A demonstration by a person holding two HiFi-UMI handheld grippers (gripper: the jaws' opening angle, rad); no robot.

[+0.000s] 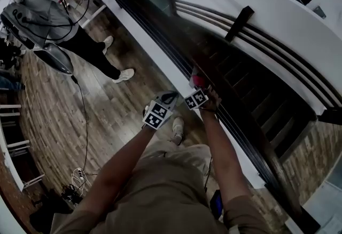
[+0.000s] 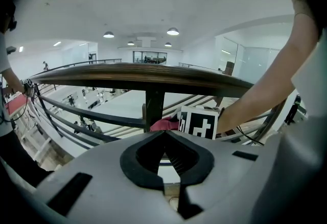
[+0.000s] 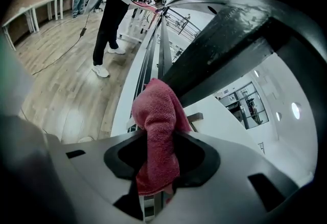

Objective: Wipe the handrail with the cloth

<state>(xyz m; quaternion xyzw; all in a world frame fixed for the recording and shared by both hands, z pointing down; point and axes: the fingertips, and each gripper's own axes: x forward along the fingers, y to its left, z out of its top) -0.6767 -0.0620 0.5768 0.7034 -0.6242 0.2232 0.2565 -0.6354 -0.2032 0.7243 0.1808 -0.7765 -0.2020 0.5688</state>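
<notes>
We log the right hand-held gripper (image 3: 156, 166) pinching the red cloth (image 3: 156, 115) against the handrail (image 3: 230, 39). The left hand-held gripper (image 2: 164, 132) is pressed together and empty. Our worry is that rail friction drags the cloth free, or that it snags on the post (image 2: 153, 108).

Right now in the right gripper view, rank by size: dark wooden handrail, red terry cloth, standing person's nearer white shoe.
1. Dark wooden handrail, largest.
2. Red terry cloth, though nearness to the camera inflates it.
3. White shoe, smallest, far away.

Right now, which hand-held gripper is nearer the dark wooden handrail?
Right: the right hand-held gripper holds a red towelling cloth at the dark wooden handrail; the left hand-held gripper, shut, sits back from it.
</notes>
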